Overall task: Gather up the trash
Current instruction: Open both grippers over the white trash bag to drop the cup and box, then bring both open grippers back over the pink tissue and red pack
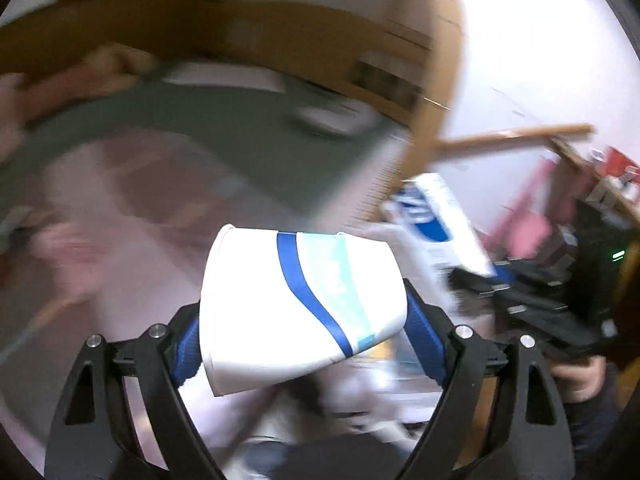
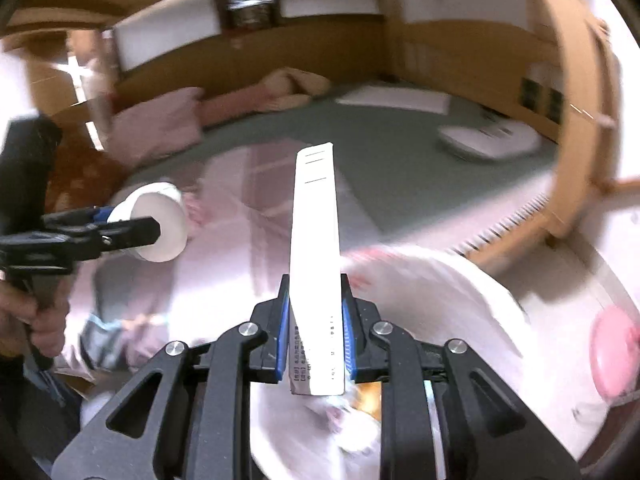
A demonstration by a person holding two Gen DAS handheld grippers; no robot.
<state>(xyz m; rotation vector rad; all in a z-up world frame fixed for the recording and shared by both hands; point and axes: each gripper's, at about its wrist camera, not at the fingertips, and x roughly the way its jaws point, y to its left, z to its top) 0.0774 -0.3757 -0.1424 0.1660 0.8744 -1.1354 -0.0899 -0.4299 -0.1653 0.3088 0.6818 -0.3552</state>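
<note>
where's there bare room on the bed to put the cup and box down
Bare room: the green mat, between the pink pillows and the white device. The pink checked cover nearer looks mostly free too. It is crowded below, around the white bag. Blur hides small items.

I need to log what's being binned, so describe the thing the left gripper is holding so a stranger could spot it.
Start at the left gripper, out over the pink bedding. Clamped sideways between its blue pads is a paper cup. It is white with a wavy blue and teal band, unlike the flat white box in the right gripper.
</note>
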